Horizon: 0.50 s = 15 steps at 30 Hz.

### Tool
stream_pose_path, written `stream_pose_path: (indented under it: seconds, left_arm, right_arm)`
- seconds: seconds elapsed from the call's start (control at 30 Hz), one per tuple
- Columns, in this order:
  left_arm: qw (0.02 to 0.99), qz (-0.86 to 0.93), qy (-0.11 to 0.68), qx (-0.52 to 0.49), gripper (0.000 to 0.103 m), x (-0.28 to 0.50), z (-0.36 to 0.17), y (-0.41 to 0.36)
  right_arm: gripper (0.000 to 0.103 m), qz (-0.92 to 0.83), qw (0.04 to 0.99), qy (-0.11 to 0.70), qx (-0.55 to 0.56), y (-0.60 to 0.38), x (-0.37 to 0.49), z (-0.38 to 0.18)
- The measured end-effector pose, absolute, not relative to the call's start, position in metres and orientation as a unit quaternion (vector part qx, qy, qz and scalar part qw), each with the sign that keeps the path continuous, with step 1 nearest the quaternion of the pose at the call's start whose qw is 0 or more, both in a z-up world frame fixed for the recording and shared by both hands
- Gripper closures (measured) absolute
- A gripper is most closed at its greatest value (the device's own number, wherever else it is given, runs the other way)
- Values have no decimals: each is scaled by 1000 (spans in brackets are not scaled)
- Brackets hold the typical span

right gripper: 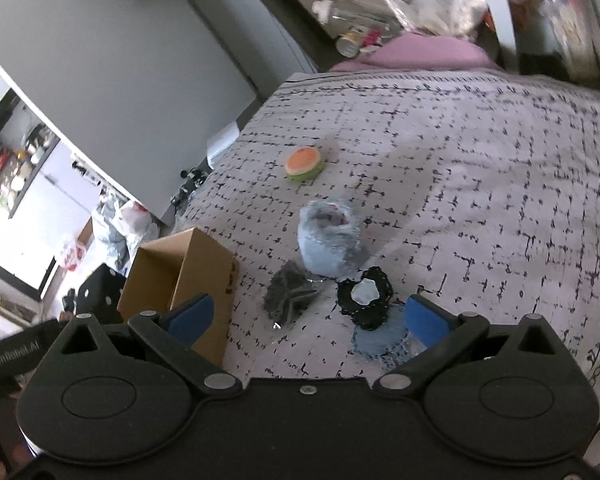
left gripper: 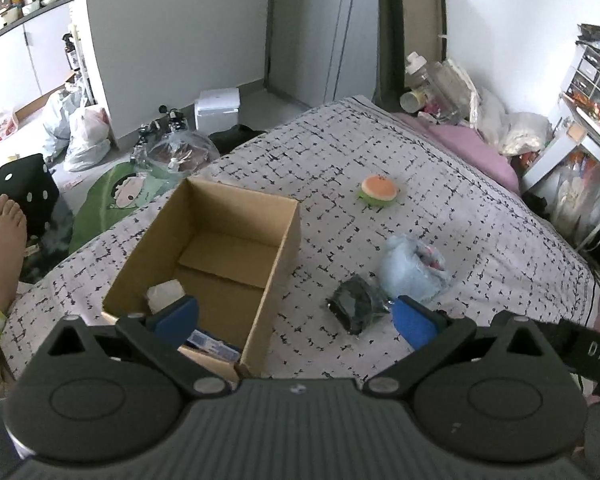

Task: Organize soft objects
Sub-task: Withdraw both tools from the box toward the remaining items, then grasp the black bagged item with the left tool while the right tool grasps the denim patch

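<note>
Both the left gripper point(left gripper: 296, 316) and right gripper point(right gripper: 306, 316) are held apart, empty. 4 soft items, including a burger plush point(left gripper: 379, 191), are left right of the cardboard box point(left gripper: 284, 236); the wrapped dark bundle point(right gripper: 290, 294) could be pinched by its slippery film and dropped.

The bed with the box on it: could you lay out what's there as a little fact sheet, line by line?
surface: bed with a black-and-white patterned cover
container: open cardboard box on the bed, holding a white item and something blue at its near end
loose on cover: burger-shaped plush, light blue fluffy bundle, dark wrapped packet, black patch with a pale centre
left hand-held gripper: open, empty, over the box's near right corner
right hand-held gripper: open, empty, above the dark items
</note>
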<state>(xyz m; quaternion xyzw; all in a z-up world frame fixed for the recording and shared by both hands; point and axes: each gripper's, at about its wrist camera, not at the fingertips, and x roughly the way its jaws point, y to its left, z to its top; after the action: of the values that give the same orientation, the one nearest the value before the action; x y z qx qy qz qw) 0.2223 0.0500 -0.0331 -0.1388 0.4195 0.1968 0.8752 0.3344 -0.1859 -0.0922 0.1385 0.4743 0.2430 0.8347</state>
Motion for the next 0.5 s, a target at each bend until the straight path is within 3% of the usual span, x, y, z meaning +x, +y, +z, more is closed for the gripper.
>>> stream_pose_path:
  seconds: [0.4, 0.5]
  left_arm:
    - [877, 154, 425, -164, 2, 251, -60, 41]
    - [875, 150, 428, -170, 3, 258, -68, 43]
  right_arm:
    - [0, 186, 802, 525, 218, -202, 353, -125]
    - [5, 169, 792, 535, 241, -208, 358, -134]
